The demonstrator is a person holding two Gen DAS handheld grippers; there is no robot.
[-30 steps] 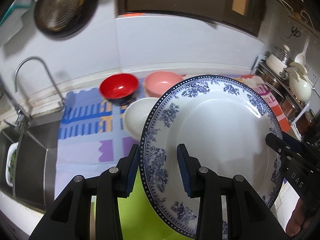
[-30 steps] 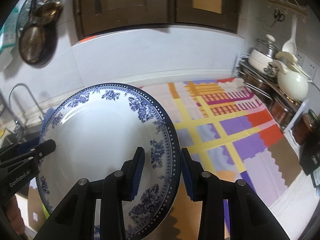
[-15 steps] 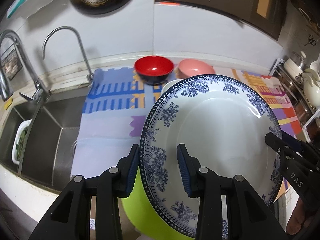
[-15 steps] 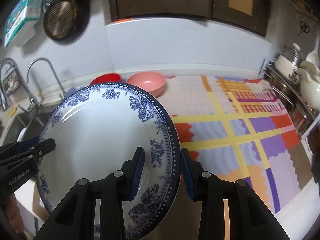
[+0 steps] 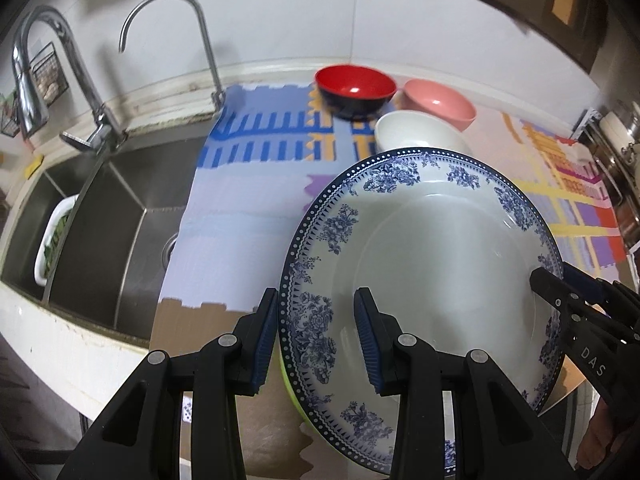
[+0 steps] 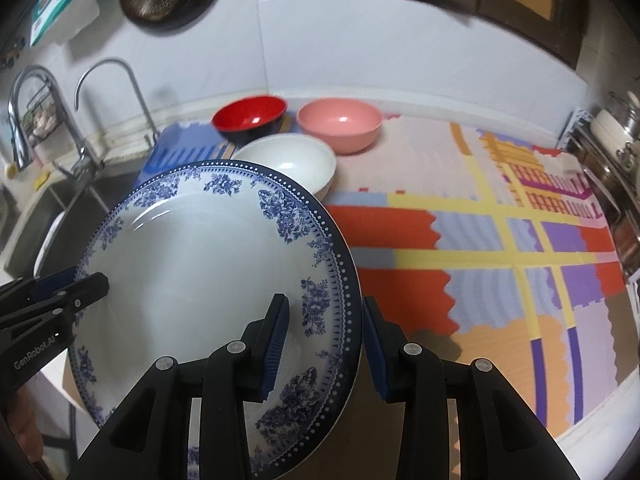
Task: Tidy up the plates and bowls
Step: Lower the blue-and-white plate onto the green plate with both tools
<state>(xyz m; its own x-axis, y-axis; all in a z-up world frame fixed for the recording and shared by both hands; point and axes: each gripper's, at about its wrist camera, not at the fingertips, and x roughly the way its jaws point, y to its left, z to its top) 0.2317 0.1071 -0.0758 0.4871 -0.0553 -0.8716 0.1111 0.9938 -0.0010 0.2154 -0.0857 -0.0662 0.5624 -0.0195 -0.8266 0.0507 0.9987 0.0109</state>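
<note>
Patterned mat [image 6: 460,248] beside steel sink [image 5: 120,240]

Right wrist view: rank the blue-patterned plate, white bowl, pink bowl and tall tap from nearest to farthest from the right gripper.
1. Blue-patterned plate, clamped in the right gripper.
2. White bowl, just behind the plate.
3. Pink bowl, further back.
4. Tall tap, far left.

The room is looking bright enough, with soft light coming from above. A small white shine is sitting inside the red bowl [image 5: 355,90] and the pink bowl [image 6: 339,124]. The top edges are looking smeary and blurred. Everything is bending round at the sides, and the corners are going black. A dark shadow is lying on the mat [image 6: 436,346].
</note>
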